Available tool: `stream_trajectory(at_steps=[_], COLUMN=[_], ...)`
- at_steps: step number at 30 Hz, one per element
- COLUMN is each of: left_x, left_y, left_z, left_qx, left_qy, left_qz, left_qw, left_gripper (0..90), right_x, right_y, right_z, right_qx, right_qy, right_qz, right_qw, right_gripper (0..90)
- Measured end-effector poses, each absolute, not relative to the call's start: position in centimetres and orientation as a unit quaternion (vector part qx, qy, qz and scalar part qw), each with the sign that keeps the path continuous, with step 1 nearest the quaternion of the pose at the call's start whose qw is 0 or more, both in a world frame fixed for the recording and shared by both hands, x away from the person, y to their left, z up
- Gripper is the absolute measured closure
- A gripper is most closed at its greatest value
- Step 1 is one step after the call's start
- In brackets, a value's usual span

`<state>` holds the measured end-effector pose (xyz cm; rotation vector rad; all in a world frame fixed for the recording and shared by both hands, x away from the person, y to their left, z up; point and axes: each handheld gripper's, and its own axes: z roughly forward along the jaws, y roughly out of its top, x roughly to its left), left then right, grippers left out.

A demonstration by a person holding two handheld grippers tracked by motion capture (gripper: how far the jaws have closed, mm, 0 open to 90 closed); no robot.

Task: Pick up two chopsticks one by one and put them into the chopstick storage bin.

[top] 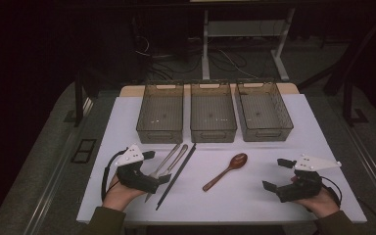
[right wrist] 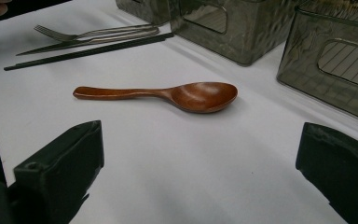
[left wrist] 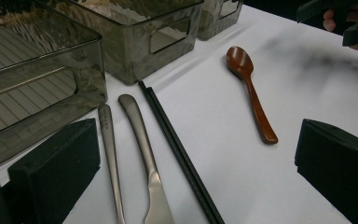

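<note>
High view: both hand-held grippers, left [top: 156,166] and right [top: 277,173], stand spread and empty; fork [top: 162,165], knife [top: 169,169] and chopsticks [top: 176,176] lie so close that pinching one may drag another.

- 3 clear bins, in a row along the far edge of the worktop [top: 127,205]: left [top: 160,113], middle [top: 213,113], right [top: 263,112]
- 1 wooden spoon [top: 225,171]
- 1 fork [top: 162,165]
- 1 knife [top: 170,166]
- 1 pair of black chopsticks [top: 177,175], lying together
</note>
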<state>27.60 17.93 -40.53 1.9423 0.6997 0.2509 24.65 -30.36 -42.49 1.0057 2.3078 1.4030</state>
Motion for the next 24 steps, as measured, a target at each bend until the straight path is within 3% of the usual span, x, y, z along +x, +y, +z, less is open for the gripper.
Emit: stream_trajectory(at_steps=[13, 19, 24], left_x=[28.1, 28.7, 29.0], left_y=[16.9, 16.0, 15.6], left_z=[-40.2, -39.8, -39.7], left_qx=[0.803, 0.797, 0.791], left_qy=[0.294, 0.301, 0.31], left_qz=[0.109, 0.114, 0.119], left_qw=[0.506, 0.511, 0.514], left_gripper=[1.4, 6.5, 16.0], right_x=[24.6, 24.6, 24.7], right_y=[-30.6, -30.4, -30.4], right_z=[-42.5, -42.5, -42.5], right_qx=[0.348, 0.35, 0.352], right_qy=[0.792, 0.793, 0.792], right_qz=[0.485, 0.482, 0.482], right_qw=[0.128, 0.128, 0.129], right_gripper=[0.2, 0.2, 0.2])
